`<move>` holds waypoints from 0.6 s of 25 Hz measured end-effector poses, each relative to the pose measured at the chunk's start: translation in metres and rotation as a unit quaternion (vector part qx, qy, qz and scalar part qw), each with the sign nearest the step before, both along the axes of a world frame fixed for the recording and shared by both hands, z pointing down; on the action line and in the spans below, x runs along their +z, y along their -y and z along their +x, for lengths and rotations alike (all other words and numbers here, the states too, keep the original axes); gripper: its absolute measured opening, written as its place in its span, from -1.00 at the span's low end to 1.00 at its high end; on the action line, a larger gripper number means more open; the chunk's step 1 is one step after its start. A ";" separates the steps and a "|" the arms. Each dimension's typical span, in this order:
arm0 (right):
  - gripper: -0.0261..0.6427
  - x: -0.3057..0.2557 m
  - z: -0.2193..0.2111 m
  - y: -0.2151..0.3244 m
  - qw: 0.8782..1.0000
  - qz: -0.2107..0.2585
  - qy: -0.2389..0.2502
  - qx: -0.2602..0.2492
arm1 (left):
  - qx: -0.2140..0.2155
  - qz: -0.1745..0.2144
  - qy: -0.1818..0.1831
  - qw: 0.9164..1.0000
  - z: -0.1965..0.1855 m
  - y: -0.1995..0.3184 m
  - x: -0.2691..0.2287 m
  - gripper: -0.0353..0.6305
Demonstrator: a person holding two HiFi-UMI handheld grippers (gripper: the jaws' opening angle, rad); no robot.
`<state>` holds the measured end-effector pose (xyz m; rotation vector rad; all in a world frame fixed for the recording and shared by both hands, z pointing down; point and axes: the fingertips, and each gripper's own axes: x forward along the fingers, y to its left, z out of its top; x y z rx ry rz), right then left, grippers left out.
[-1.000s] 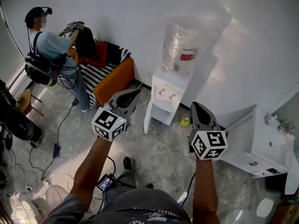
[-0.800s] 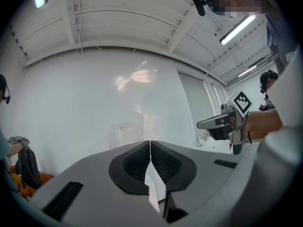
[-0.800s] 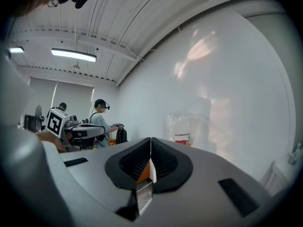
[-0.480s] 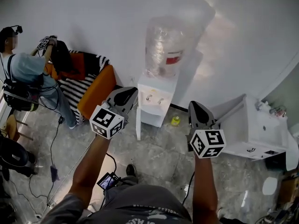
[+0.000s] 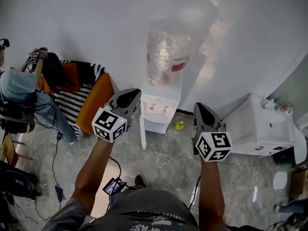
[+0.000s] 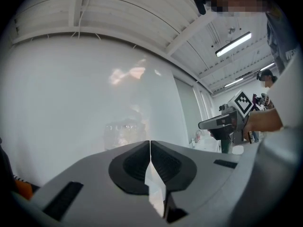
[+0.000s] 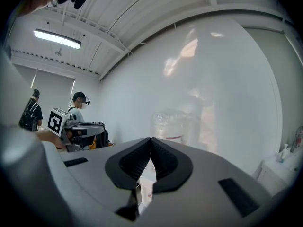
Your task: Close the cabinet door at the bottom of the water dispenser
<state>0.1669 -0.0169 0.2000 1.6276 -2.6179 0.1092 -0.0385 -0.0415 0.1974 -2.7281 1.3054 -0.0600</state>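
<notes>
A white water dispenser (image 5: 160, 106) stands against the wall with a clear bottle (image 5: 166, 54) on top. Its bottom cabinet door (image 5: 142, 134) hangs open, swung out toward me on the left side. My left gripper (image 5: 129, 96) is held in the air just left of the dispenser, jaws shut and empty. My right gripper (image 5: 201, 113) hovers to the dispenser's right, also shut and empty. In the right gripper view the bottle (image 7: 171, 124) shows above the closed jaws; in the left gripper view the bottle (image 6: 122, 132) is faint.
An orange sofa (image 5: 94, 100) with a striped blanket sits left of the dispenser, where a person (image 5: 19, 97) stands. A white cabinet (image 5: 262, 129) is at the right. A small yellow-green object (image 5: 179, 125) lies on the floor by the dispenser. Cables run across the tiled floor (image 5: 168, 162).
The view has shifted so the dispenser sits more to the centre-left and closer. Both grippers stay shut and raised; the person by the sofa has slid toward the left edge.
</notes>
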 end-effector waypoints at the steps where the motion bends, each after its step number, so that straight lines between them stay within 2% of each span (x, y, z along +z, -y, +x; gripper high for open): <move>1: -0.83 0.000 -0.003 0.003 1.000 0.001 0.000 0.003 | 0.003 0.000 -0.001 1.000 -0.003 0.004 0.001 -0.83; 8: -0.83 -0.004 -0.020 0.023 1.000 0.006 -0.005 0.023 | 0.015 0.003 -0.010 1.000 -0.026 0.031 0.004 -0.83; 15: -0.83 -0.001 -0.029 0.053 1.000 0.002 -0.013 0.016 | 0.002 -0.011 -0.014 1.000 -0.046 0.058 0.015 -0.83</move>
